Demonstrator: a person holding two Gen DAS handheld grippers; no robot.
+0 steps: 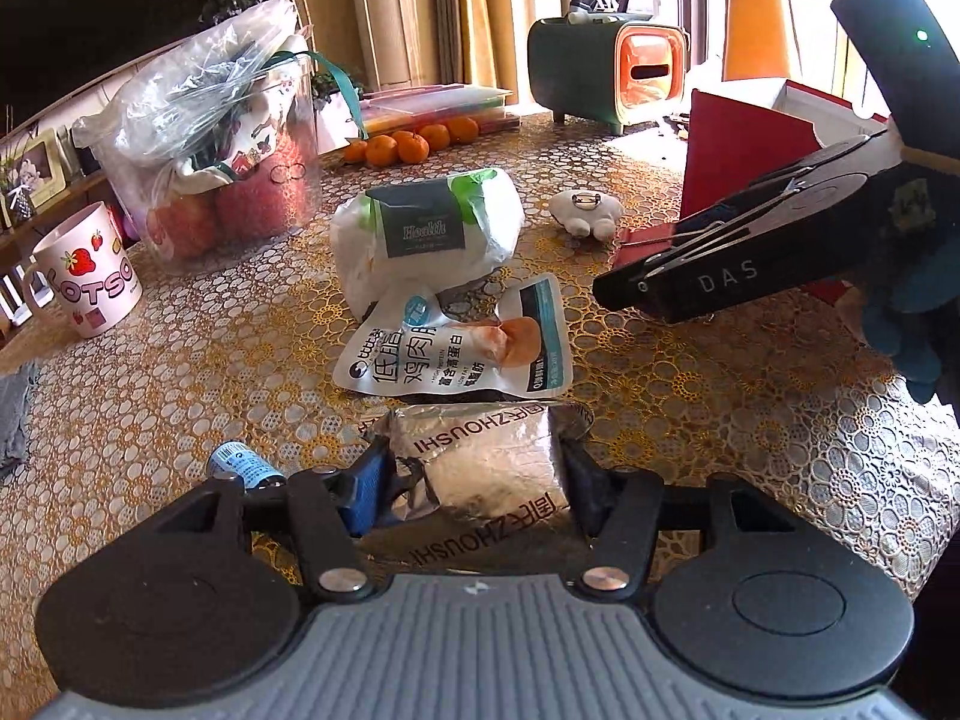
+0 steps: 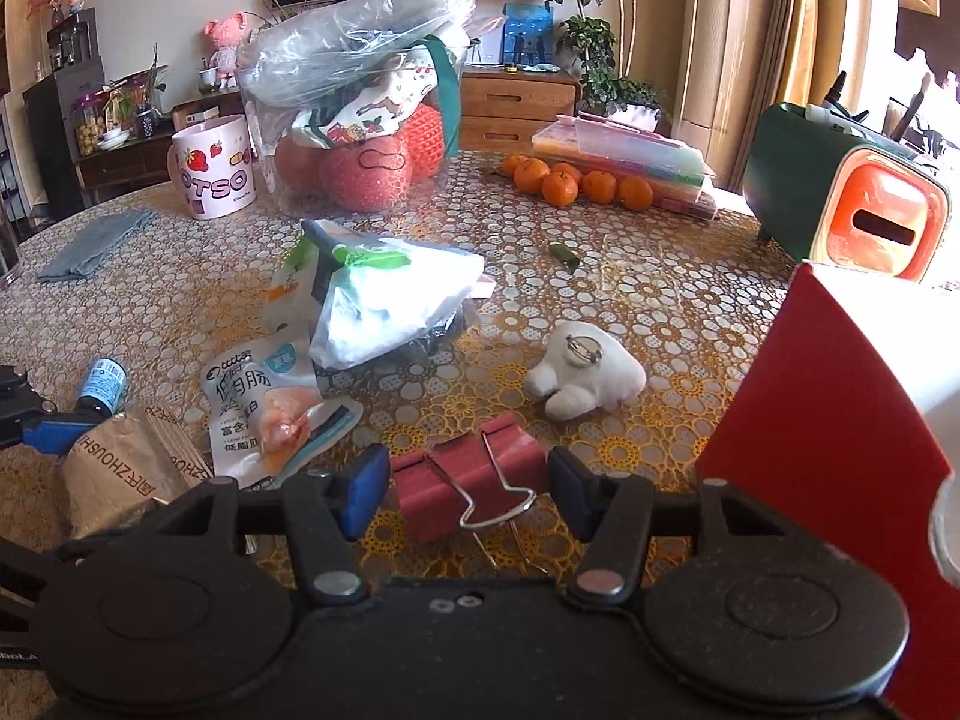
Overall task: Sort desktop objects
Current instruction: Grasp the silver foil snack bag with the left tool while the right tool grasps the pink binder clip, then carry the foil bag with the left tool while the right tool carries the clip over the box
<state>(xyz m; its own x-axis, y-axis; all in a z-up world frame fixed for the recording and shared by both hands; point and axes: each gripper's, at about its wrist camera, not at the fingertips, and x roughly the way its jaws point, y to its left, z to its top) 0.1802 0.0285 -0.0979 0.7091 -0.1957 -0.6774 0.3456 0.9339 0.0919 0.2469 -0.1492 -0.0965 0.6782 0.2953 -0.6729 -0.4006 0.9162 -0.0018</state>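
My left gripper (image 1: pixel 474 489) is open around a silver foil snack packet (image 1: pixel 489 465) lying on the table; its pads flank the packet's sides. Beyond it lie a white chicken snack pouch (image 1: pixel 456 351) and a white "Health" bag (image 1: pixel 426 234). My right gripper (image 2: pixel 468 495) is open around a pink binder clip (image 2: pixel 465 483) on the table. A white plush brooch (image 2: pixel 585 381) lies beyond the clip. A small blue-labelled bottle (image 1: pixel 246 468) lies left of the left gripper. The right gripper also shows at the right of the left wrist view (image 1: pixel 636 291).
A red open box (image 2: pixel 840 420) stands at the right. A strawberry mug (image 1: pixel 87 279), a clear bin of apples (image 1: pixel 234 180), several tangerines (image 2: pixel 576 180), a stack of coloured folders (image 2: pixel 630 159) and a green-orange desk organiser (image 2: pixel 852 204) stand further back. A grey cloth (image 2: pixel 96 243) lies left.
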